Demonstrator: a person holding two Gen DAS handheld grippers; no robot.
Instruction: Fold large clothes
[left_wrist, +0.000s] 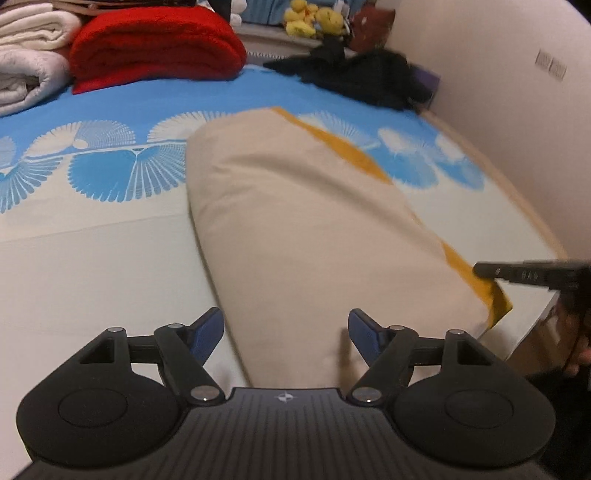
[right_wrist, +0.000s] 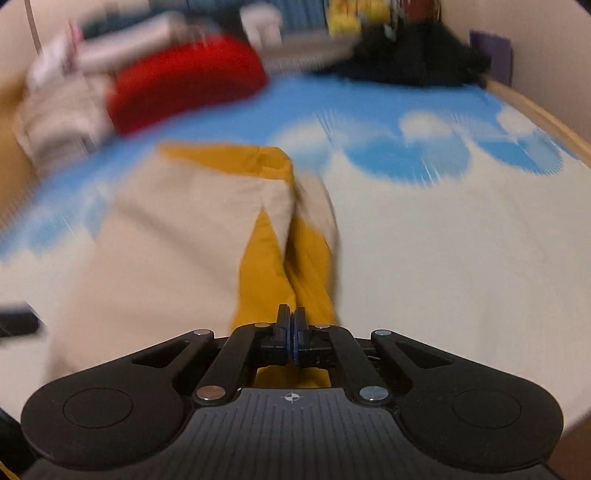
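The beige-and-mustard garment (left_wrist: 295, 229) lies folded lengthwise on the bed (left_wrist: 92, 277). The right gripper (right_wrist: 291, 325) is clamped on its mustard edge; the left gripper (left_wrist: 286, 332) gapes wide over the near end, holding nothing.

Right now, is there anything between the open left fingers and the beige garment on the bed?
Nothing visible. The left gripper is open right over the near end of the beige garment, with only cloth between its fingers. The right gripper already pinches the mustard edge.
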